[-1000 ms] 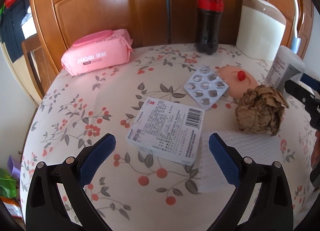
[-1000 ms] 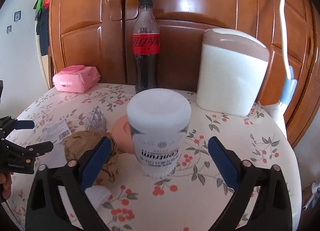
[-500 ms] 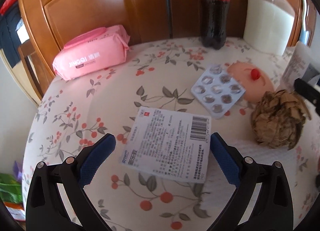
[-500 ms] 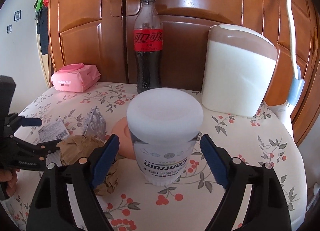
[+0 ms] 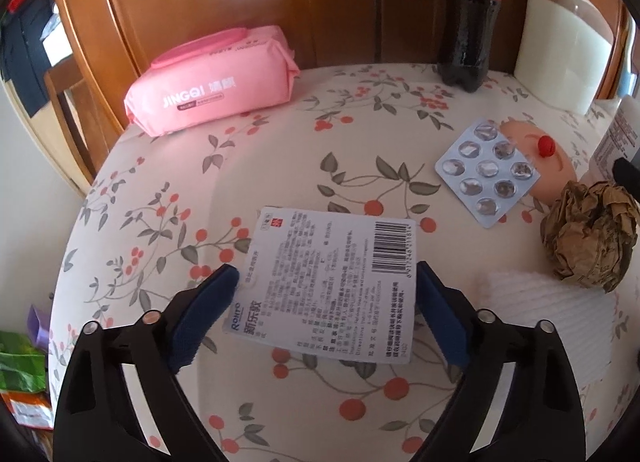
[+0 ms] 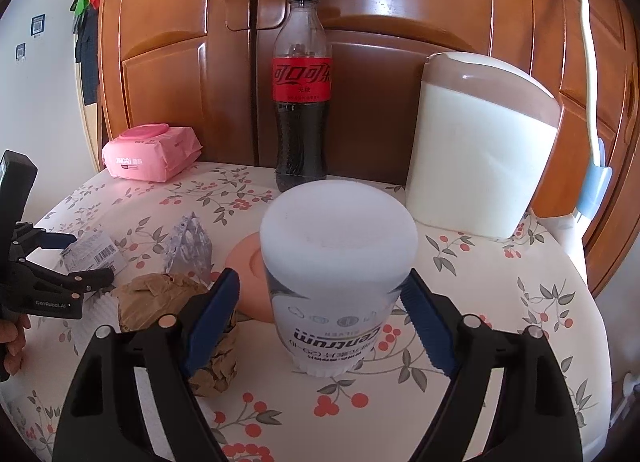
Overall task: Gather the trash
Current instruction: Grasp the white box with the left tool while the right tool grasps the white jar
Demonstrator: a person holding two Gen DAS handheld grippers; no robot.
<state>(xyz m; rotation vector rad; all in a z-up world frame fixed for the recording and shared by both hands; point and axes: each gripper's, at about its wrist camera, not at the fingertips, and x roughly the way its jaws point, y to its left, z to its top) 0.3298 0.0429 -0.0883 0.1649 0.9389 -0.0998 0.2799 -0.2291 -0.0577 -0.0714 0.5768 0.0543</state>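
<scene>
A flat white medicine card (image 5: 332, 286) with a barcode lies on the floral table. My left gripper (image 5: 326, 286) is open, its blue pads on either side of the card's near half. An empty blister pack (image 5: 486, 172), a crumpled brown paper ball (image 5: 588, 242) and a white tissue (image 5: 548, 322) lie to its right. In the right wrist view an upside-down white Centrum bottle (image 6: 336, 274) stands between the open jaws of my right gripper (image 6: 320, 292). The paper ball (image 6: 176, 314) sits just left of the left finger.
A pink wipes pack (image 5: 212, 82), a cola bottle (image 6: 302, 102) and a white bin with a brown lid (image 6: 480, 142) stand along the back by the wooden cabinet. A peach lid with a red knob (image 5: 540, 154) lies behind the blister pack. The table edge curves at left.
My left gripper has moved forward and down until its pads flank the card. My right gripper has closed in around the white bottle.
</scene>
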